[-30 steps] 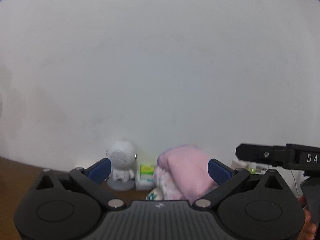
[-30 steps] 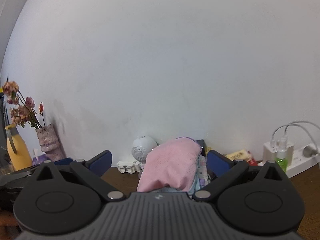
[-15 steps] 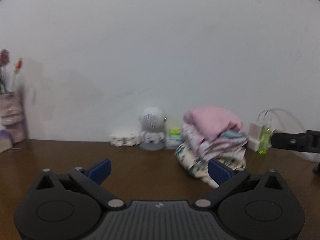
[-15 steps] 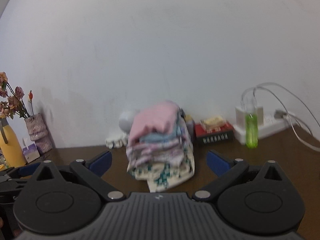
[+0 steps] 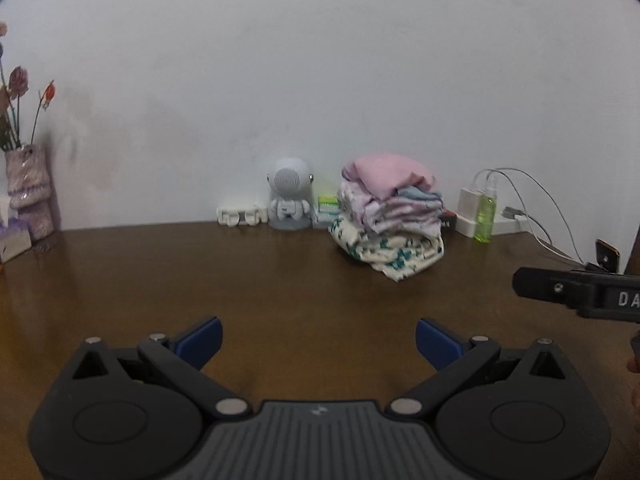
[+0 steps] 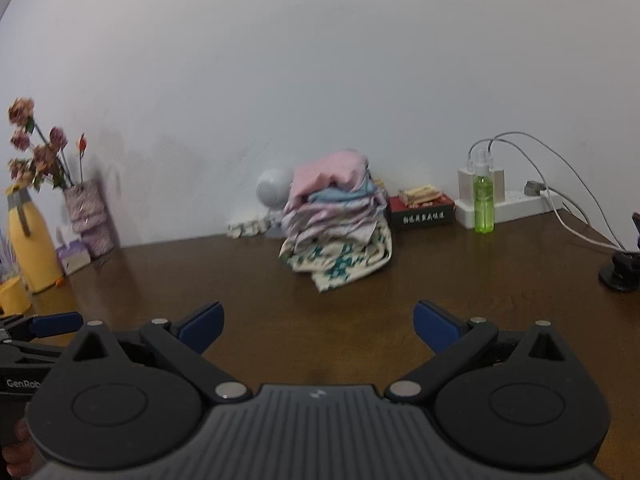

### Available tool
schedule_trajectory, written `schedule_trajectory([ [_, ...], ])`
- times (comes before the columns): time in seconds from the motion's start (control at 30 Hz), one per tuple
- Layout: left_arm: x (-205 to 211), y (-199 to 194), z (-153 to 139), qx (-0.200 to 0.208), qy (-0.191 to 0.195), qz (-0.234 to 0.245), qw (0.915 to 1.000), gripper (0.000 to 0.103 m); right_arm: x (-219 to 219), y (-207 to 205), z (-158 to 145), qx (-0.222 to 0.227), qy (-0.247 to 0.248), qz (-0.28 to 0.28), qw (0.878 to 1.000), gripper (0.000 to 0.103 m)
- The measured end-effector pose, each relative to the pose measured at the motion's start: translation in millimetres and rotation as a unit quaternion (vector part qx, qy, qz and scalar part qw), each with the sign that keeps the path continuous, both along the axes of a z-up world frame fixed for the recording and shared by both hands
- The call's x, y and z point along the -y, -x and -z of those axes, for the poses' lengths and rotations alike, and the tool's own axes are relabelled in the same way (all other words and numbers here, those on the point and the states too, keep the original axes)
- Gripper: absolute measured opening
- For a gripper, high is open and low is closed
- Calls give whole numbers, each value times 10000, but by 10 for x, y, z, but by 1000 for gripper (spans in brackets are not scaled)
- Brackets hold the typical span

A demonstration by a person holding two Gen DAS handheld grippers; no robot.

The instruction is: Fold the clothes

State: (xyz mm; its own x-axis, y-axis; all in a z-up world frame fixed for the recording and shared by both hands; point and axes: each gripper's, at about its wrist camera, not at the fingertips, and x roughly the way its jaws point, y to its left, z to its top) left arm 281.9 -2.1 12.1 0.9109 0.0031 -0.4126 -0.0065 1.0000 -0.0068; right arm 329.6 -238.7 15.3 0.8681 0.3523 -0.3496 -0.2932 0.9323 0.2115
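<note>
Brown wood table (image 5: 280, 272) carries a stack of folded clothes (image 5: 390, 216) near the wall, pink piece on top, its floral bottom layer sagging toward the camera. A vase (image 6: 88, 216) at the left holds dried flowers (image 6: 36, 148). The left gripper (image 5: 318, 338) and right gripper (image 6: 316, 326) both hover with fingers spread wide, holding nothing, well short of the stack.
</note>
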Motion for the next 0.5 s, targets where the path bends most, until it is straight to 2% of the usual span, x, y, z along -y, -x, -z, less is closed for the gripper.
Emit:
schedule_trajectory([
  [0.13, -61, 296, -24, 112, 129, -126, 9998, 103, -93, 286, 21, 40, 136, -65, 9999, 103],
  [0.27, -63, 589, -114, 325, 18, -123, 9994, 103, -139, 585, -2, 121, 217, -116, 9996, 103],
  [0.4, -89, 876, -157, 346, 89, -37, 9994, 103, -136, 818, -29, 10, 233, -38, 9997, 103],
  [0.5, -139, 1086, -172, 324, 238, -53, 9992, 103, -156, 1031, -29, -19, 422, -31, 9991, 103],
])
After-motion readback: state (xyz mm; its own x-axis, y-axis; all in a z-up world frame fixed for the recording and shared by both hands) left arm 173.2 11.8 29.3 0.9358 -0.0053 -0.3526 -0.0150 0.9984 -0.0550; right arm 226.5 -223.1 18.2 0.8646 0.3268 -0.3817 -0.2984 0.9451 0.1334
